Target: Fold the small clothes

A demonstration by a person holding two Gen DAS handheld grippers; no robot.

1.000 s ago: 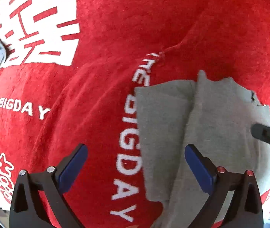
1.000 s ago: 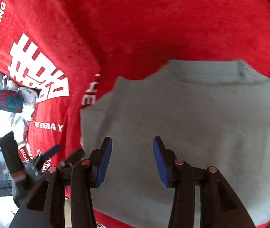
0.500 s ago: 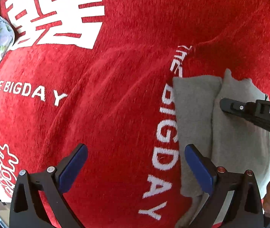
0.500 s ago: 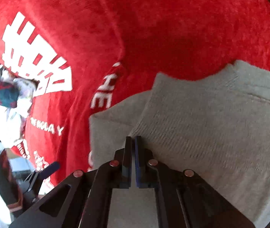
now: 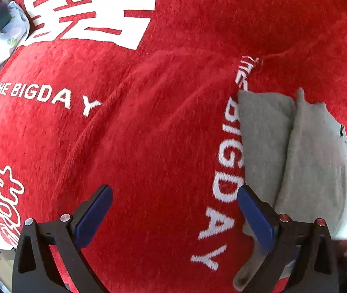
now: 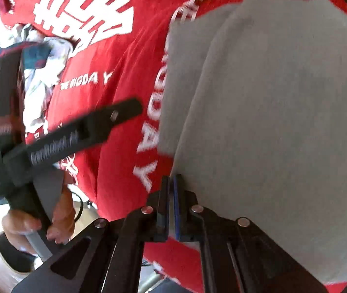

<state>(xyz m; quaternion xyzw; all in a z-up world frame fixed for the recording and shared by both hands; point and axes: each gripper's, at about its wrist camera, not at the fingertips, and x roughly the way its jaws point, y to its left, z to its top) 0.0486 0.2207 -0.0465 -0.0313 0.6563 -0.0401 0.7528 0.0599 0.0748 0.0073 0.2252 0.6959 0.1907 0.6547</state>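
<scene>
Red cloth (image 5: 149, 134) covers the tabletop; grey garment (image 6: 283, 109), at 3 o'clock, is best pressed flat by closed right tool (image 6: 171, 183); left tool (image 5: 173, 210) gapes empty.

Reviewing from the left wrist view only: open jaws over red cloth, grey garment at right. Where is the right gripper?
Observer: The right gripper sits at the grey garment's left edge in its own view, jaws shut.
Operator: Holding cloth?
Observer: Cannot tell; the edge meets the jaws, but no cloth shows between them.
Operator: What holds the left gripper?
Observer: A hand grips its handle.
</scene>
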